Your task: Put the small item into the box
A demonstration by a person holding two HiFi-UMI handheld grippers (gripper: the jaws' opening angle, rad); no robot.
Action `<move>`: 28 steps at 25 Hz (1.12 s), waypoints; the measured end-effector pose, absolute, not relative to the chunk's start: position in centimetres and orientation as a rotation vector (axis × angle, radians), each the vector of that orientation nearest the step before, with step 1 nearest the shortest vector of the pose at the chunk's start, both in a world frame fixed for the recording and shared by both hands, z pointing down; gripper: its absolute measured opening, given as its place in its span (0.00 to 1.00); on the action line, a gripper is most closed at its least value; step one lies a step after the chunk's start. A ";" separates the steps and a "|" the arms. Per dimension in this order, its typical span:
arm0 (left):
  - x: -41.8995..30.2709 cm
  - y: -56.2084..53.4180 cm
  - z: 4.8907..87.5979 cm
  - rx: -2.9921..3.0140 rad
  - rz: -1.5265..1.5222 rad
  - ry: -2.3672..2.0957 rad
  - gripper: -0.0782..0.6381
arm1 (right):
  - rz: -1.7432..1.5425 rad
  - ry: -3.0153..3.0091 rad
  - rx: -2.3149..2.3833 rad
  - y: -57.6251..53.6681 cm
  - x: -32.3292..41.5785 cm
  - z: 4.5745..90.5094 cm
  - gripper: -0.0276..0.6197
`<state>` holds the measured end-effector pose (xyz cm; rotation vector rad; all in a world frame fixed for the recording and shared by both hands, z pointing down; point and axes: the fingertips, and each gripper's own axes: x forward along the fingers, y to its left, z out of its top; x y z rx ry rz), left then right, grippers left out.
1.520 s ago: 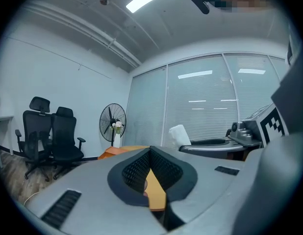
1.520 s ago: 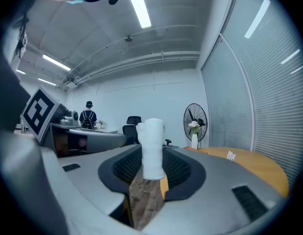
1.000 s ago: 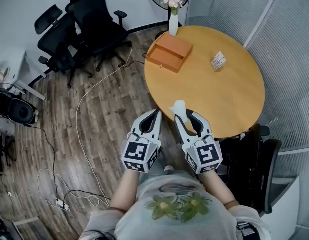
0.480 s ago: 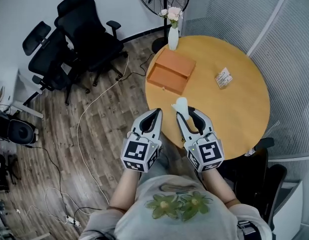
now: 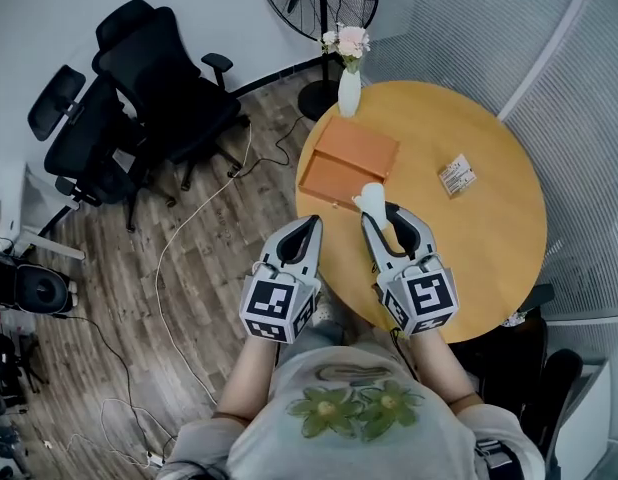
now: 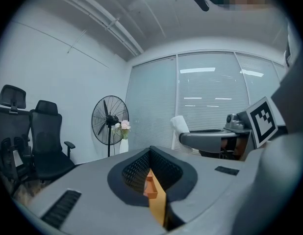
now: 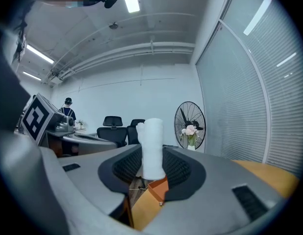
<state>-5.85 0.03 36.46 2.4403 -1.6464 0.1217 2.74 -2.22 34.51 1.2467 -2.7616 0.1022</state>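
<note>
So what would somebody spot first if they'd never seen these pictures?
Probably the small white roll, standing upright and pinched in the right gripper above the near side of the round yellow wooden table. Just beyond it lies the flat orange box. At the table's far edge stands a white vase of pink flowers.

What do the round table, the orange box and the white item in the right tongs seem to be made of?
Round table: probably wood veneer or laminate; smooth, even honey-coloured top.
Orange box: perhaps card or leatherette; flat matte faces.
White item: soft paper or cloth, rolled; fuzzy matte surface.
</note>
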 end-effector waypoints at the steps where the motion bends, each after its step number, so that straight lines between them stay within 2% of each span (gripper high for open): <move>1: -6.3 -0.5 36.5 2.443 0.122 -1.643 0.11 | 0.095 -2.757 1.255 -2.9 2.4 34.5 0.26; 28: -7.4 -10.2 40.2 2.487 0.177 -1.510 0.11 | 0.043 -2.639 1.319 -14.0 1.4 38.1 0.26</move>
